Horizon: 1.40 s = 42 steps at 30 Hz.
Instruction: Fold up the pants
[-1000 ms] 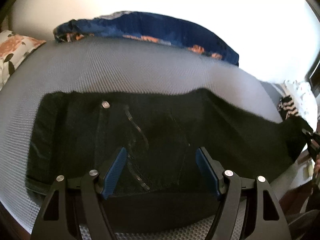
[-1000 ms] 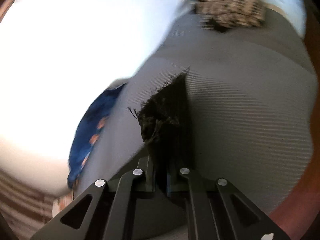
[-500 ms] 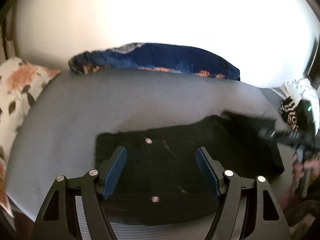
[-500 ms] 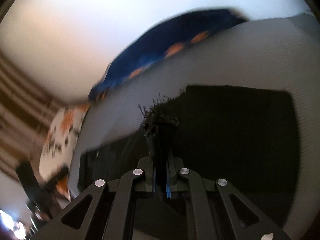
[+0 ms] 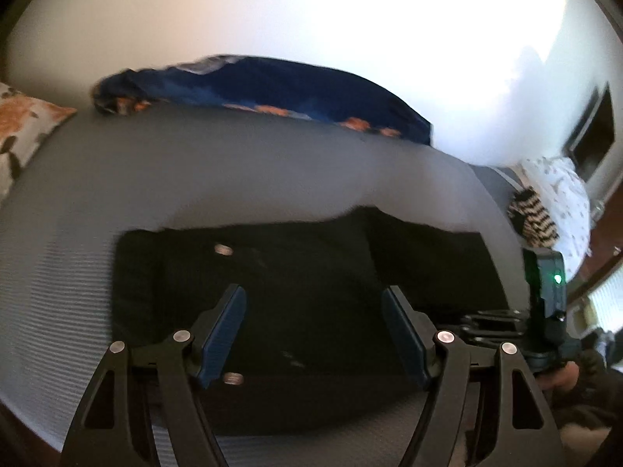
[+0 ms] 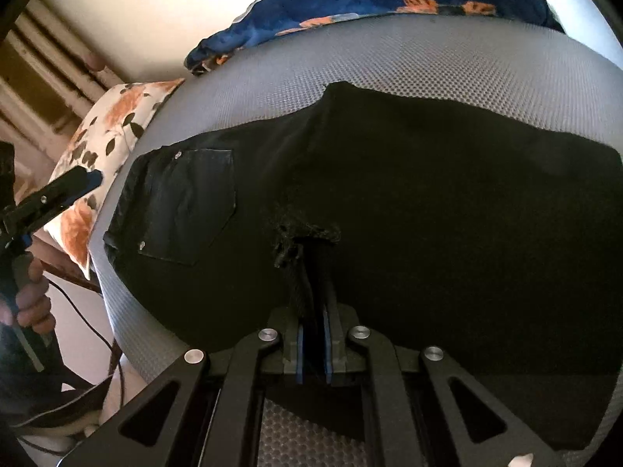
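Here the right gripper [image 6: 313,272] pinches the frayed hem of the black pants [image 6: 447,202] (folded on the grey mattress [image 6: 389,54]); the left gripper [image 5: 313,329] hovers, jaws wide.

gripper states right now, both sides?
Left gripper: open, empty, above the black pants.
Right gripper: closed on the frayed hem of the pants.

Both tools are matte black, each with two angled arms studded with round silver screws. The left tool [image 5: 313,334] carries blue pads [image 5: 224,330] on its fingers. The right tool [image 6: 313,303] shows thin blue pad edges. A bare-skinned hand [image 6: 33,303] grips a dark handle, cable trailing below.
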Each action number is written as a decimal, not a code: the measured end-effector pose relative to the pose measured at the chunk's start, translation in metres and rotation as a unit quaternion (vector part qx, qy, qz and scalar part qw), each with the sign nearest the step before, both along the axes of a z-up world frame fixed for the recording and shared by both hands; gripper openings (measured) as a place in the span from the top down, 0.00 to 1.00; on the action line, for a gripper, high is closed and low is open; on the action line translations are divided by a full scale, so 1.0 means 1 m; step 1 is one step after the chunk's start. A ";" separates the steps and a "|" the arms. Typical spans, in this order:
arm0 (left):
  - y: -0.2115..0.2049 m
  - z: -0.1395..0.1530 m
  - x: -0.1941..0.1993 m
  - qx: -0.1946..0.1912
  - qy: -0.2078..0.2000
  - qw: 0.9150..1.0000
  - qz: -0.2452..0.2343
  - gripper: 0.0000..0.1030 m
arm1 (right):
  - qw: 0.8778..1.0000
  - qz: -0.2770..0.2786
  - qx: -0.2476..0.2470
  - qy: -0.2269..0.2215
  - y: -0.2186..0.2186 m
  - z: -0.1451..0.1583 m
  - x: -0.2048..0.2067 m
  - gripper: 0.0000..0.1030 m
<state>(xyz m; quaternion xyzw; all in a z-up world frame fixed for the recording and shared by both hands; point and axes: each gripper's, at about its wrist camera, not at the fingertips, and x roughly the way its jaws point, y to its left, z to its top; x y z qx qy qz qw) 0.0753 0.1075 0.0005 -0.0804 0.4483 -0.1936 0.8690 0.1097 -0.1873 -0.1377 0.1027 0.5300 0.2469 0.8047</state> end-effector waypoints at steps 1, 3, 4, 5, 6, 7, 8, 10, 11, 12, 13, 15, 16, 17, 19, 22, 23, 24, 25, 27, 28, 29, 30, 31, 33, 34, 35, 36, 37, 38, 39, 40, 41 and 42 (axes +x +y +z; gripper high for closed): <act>-0.006 -0.003 -0.001 -0.005 0.003 1.000 -0.006 0.29 | 1.000 0.004 0.003 0.001 0.001 -0.001 -0.001 0.84; -0.016 -0.009 -0.001 -0.006 0.015 1.000 -0.014 0.29 | 1.000 0.012 0.010 0.002 0.000 0.000 -0.004 0.76; -0.020 -0.012 0.000 -0.010 0.025 0.999 -0.018 0.29 | 1.000 0.013 0.010 0.000 0.000 0.002 -0.005 0.75; -0.023 -0.015 0.000 -0.016 0.034 0.999 -0.021 0.29 | 1.000 0.014 0.010 -0.003 0.000 0.005 -0.008 0.74; -0.026 -0.018 0.000 -0.025 0.046 0.998 -0.024 0.29 | 1.000 0.016 0.015 -0.004 -0.001 0.008 -0.010 0.71; -0.028 -0.020 0.000 -0.033 0.056 0.998 -0.027 0.29 | 1.000 0.018 0.024 -0.003 -0.004 0.011 -0.014 0.66; -0.030 -0.023 0.001 -0.039 0.064 0.997 -0.029 0.29 | 0.999 0.015 0.028 -0.006 -0.009 0.015 -0.018 0.63; -0.033 -0.028 0.002 -0.049 0.083 0.995 -0.030 0.29 | 0.999 0.004 0.031 -0.016 -0.021 0.024 -0.027 0.57; -0.035 -0.030 0.002 -0.056 0.089 0.994 -0.031 0.29 | 0.999 0.003 0.038 -0.015 -0.026 0.026 -0.030 0.57; -0.037 -0.033 0.003 -0.065 0.101 0.992 -0.032 0.29 | 0.999 -0.002 0.047 -0.014 -0.032 0.028 -0.033 0.56; -0.041 -0.037 0.004 -0.074 0.114 0.990 -0.033 0.29 | 0.999 -0.019 0.048 -0.015 -0.042 0.030 -0.036 0.54; -0.049 -0.042 0.006 -0.086 0.132 0.987 -0.041 0.29 | 0.998 -0.048 0.047 -0.019 -0.056 0.031 -0.040 0.53; -0.054 -0.045 0.007 -0.089 0.142 0.985 -0.043 0.29 | 0.997 -0.058 0.048 -0.018 -0.061 0.031 -0.040 0.53; -0.057 -0.047 0.008 -0.091 0.152 0.983 -0.044 0.30 | 0.996 -0.073 0.049 -0.019 -0.068 0.031 -0.041 0.53; -0.066 -0.055 0.011 -0.109 0.186 0.975 -0.049 0.31 | 0.994 -0.095 0.049 -0.020 -0.078 0.031 -0.042 0.53; -0.075 -0.067 0.017 -0.129 0.231 0.963 -0.044 0.34 | 0.990 -0.126 0.068 -0.013 -0.094 0.025 -0.040 0.53; -0.077 -0.072 0.019 -0.135 0.243 0.960 -0.040 0.37 | 0.989 -0.134 0.069 -0.011 -0.098 0.023 -0.039 0.53; -0.079 -0.077 0.021 -0.142 0.256 0.956 -0.035 0.42 | 0.988 -0.140 0.071 -0.009 -0.101 0.022 -0.039 0.53; -0.081 -0.080 0.023 -0.146 0.266 0.952 -0.033 0.43 | 0.987 -0.146 0.074 -0.007 -0.105 0.019 -0.039 0.53; -0.085 -0.088 0.024 -0.146 0.280 0.948 -0.028 0.48 | 0.985 -0.153 0.077 -0.005 -0.109 0.017 -0.039 0.53; -0.088 -0.091 0.024 -0.146 0.284 0.947 -0.028 0.49 | 0.985 -0.155 0.080 -0.004 -0.111 0.016 -0.039 0.53; -0.090 -0.093 0.023 -0.147 0.289 0.946 -0.028 0.50 | 0.984 -0.158 0.081 -0.003 -0.113 0.015 -0.039 0.53; -0.092 -0.095 0.022 -0.148 0.291 0.945 -0.028 0.52 | 0.984 -0.160 0.083 -0.003 -0.115 0.014 -0.039 0.53; -0.094 -0.096 0.022 -0.147 0.291 0.945 -0.029 0.54 | 0.983 -0.163 0.083 -0.002 -0.117 0.013 -0.039 0.53; -0.100 -0.098 0.021 -0.144 0.286 0.946 -0.037 0.76 | 0.982 -0.168 0.082 -0.001 -0.122 0.011 -0.040 0.53; -0.102 -0.100 0.021 -0.143 0.286 0.947 -0.039 0.87 | 0.982 -0.171 0.082 0.001 -0.124 0.009 -0.040 0.53; -0.104 -0.100 0.020 -0.149 0.288 0.945 -0.044 0.92 | 0.981 -0.174 0.080 0.003 -0.127 0.008 -0.040 0.53; -0.104 -0.098 0.016 -0.150 0.278 0.948 -0.044 0.93 | 0.981 -0.179 0.077 0.007 -0.130 0.006 -0.040 0.53; -0.104 -0.093 0.013 -0.144 0.265 0.952 -0.045 0.93 | 0.981 -0.182 0.073 0.009 -0.132 0.004 -0.041 0.53; -0.105 -0.087 0.009 -0.137 0.253 0.956 -0.052 0.93 | 0.980 -0.185 0.067 0.010 -0.134 0.004 -0.041 0.53; -0.105 -0.080 0.005 -0.137 0.240 0.959 -0.057 0.93 | 0.981 -0.187 0.058 0.011 -0.136 0.003 -0.042 0.53; -0.105 -0.075 0.003 -0.141 0.234 0.960 -0.058 0.93 | 0.981 -0.186 0.051 0.000 -0.137 0.002 -0.043 0.53; -0.104 -0.071 -0.001 -0.141 0.229 0.961 -0.063 0.93 | 0.982 -0.185 0.046 0.001 -0.139 0.001 -0.045 0.53; -0.103 -0.070 -0.001 -0.137 0.228 0.962 -0.065 0.93 | 0.982 -0.184 0.040 0.002 -0.140 0.001 -0.046 0.53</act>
